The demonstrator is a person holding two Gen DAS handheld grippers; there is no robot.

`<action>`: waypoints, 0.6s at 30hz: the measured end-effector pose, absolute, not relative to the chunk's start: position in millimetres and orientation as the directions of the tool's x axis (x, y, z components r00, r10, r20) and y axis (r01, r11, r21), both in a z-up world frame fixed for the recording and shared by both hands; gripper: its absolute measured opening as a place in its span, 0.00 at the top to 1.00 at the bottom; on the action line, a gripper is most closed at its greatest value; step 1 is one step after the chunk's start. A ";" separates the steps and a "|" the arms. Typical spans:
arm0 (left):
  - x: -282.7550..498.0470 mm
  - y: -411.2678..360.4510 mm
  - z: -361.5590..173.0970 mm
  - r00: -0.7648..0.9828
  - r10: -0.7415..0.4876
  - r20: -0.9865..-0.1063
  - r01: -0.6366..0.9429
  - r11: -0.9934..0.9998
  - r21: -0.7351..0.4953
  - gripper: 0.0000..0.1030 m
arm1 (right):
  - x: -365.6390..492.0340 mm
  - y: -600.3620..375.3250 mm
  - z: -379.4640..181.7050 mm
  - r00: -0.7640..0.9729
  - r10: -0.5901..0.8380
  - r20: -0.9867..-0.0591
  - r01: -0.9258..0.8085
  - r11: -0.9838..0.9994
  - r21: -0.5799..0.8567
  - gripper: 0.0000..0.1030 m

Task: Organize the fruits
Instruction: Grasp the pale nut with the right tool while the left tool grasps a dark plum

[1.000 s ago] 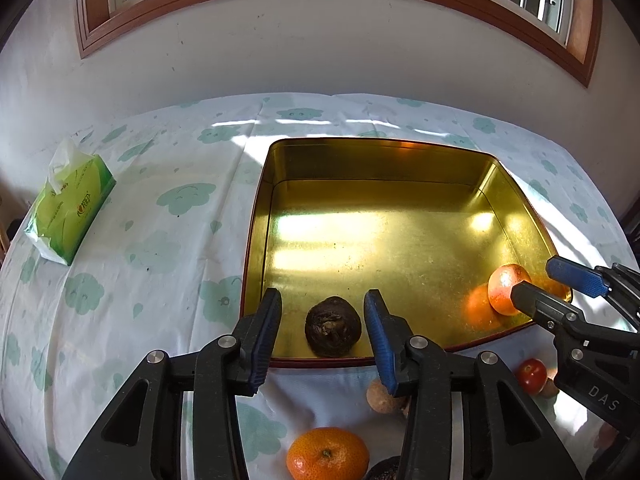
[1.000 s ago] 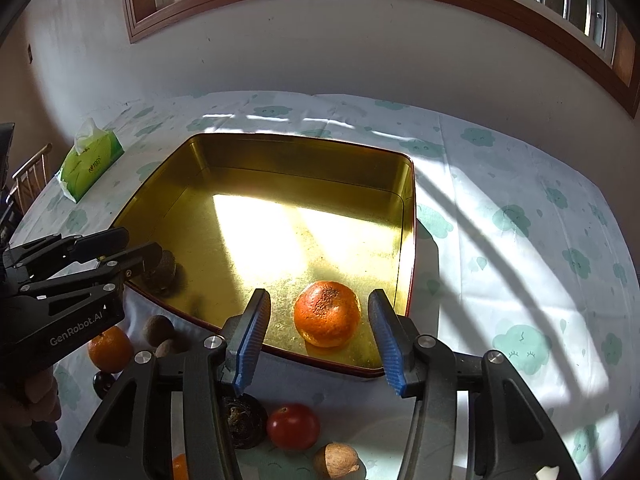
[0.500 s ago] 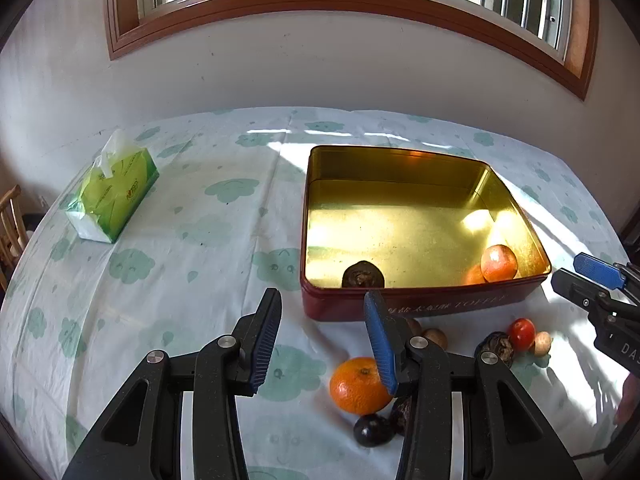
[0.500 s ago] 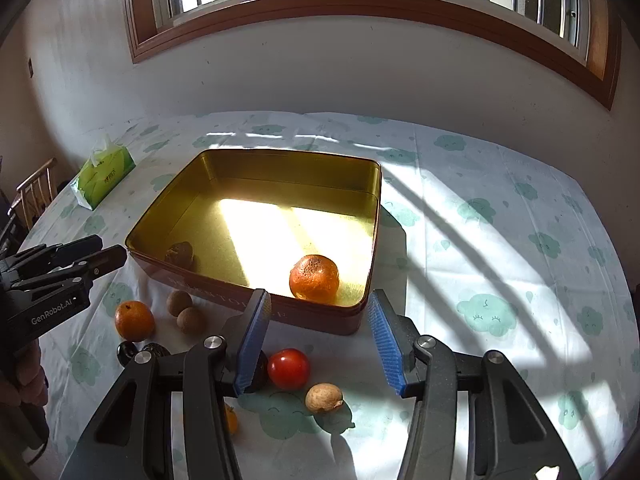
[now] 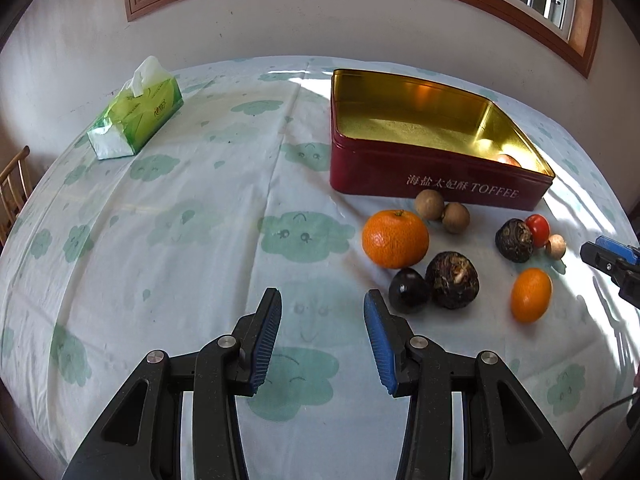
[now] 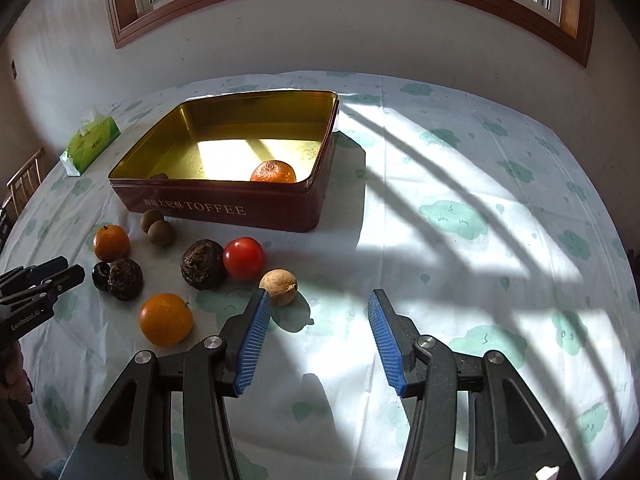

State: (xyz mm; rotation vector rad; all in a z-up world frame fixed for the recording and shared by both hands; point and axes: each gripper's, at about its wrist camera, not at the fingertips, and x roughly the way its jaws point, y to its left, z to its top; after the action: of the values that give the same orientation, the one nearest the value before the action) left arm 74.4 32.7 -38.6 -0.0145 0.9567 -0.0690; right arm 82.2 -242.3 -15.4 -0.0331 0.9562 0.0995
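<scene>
Both my left gripper [image 5: 322, 334] and right gripper [image 6: 316, 338] hung with fingers apart, gripping nothing. One orange [image 6: 273, 172] sat inside the toffee tin [image 6: 224, 208]; most fruit, including a tomato [image 6: 244, 258], waited on the tabletop [image 6: 460, 260].

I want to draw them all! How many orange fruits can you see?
3. One orange sits inside the tin; two lie on the tablecloth in front of it, one near the tin and one nearer the camera. None seems hidden.
</scene>
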 end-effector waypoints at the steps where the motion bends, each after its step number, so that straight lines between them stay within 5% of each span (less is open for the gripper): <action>1: 71.3 30.6 -40.6 0.570 -0.069 -0.819 0.057 0.997 -0.044 0.57 | 80.3 -242.8 -18.3 0.567 0.073 -0.820 -0.100 0.995 0.020 0.53; 18: 62.0 9.6 -50.6 0.567 -0.099 -0.818 0.096 0.994 -0.054 0.57 | 98.5 -219.3 -45.7 0.524 0.093 -0.846 -0.146 0.989 0.018 0.61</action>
State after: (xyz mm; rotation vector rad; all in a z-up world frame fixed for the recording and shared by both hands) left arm 62.0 9.6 -50.6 -0.0030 0.9609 -0.1147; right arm 98.5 -219.3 -45.7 -0.0581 1.0089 0.1432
